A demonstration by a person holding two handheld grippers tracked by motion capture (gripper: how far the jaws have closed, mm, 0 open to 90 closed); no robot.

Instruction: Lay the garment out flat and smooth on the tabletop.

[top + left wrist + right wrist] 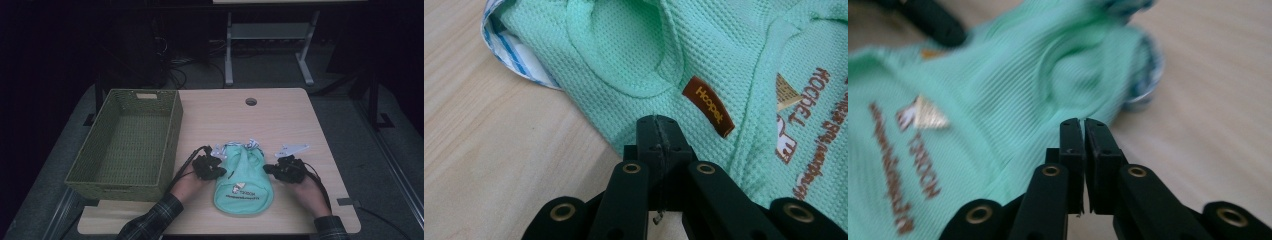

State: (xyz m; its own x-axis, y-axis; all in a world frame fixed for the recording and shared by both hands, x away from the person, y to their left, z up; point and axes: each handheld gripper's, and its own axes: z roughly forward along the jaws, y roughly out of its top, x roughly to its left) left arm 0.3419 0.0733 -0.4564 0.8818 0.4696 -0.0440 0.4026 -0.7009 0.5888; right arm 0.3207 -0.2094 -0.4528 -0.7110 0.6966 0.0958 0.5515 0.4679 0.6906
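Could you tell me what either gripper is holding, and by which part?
Nothing: both the left gripper and right gripper are shut at the mint garment's side edges.

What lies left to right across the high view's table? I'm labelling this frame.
Green woven basket → left gripper → mint-green garment → right gripper.

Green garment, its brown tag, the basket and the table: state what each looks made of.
Green garment: soft knit cloth with a matte waffle texture, likely cotton. Brown tag: woven or leather-like strip with gold lettering; hard to say which. Basket: olive woven strands, possibly paper rope or plastic. Table: pale wood-grain top, probably laminate.
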